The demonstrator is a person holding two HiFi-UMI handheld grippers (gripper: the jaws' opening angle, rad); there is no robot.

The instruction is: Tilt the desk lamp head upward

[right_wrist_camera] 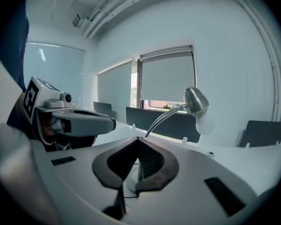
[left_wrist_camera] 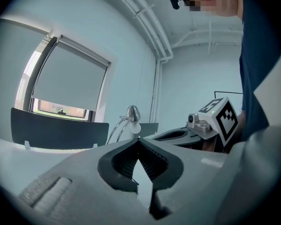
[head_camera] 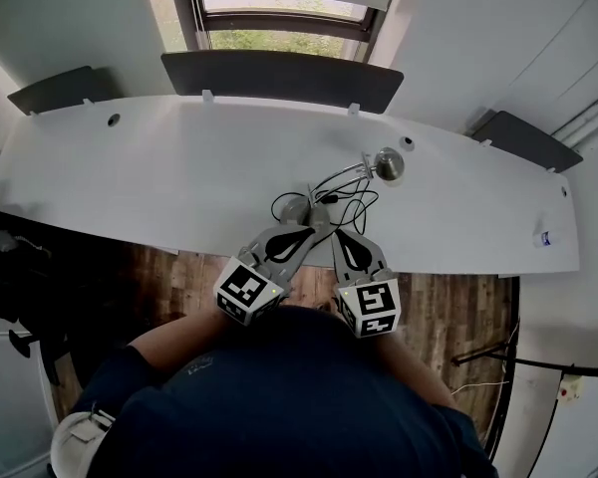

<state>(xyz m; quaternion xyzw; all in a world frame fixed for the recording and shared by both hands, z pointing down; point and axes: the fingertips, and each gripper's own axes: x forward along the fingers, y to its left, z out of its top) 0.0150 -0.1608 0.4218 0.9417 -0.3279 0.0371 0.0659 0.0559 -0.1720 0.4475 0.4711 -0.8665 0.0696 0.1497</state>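
Observation:
The desk lamp stands on the white desk (head_camera: 130, 177), its round base (head_camera: 297, 209) near the front edge. A thin bent arm rises to the silver head (head_camera: 389, 164), which points downward with a white bulb (right_wrist_camera: 205, 124) showing under it. My left gripper (head_camera: 317, 229) sits just in front of the base, shut with nothing between its fingers. My right gripper (head_camera: 337, 234) is beside it, also shut and empty, short of the lamp. The lamp head (left_wrist_camera: 133, 112) rises beyond the left gripper (left_wrist_camera: 139, 139). It stands up and to the right (right_wrist_camera: 195, 101) of the right gripper (right_wrist_camera: 138, 138).
A black cable (head_camera: 351, 203) loops on the desk around the lamp base. Dark panels (head_camera: 282, 76) line the desk's far edge under a window (head_camera: 279, 18). A small item (head_camera: 544, 237) lies at the desk's right end. Wooden floor (head_camera: 179, 272) shows below the front edge.

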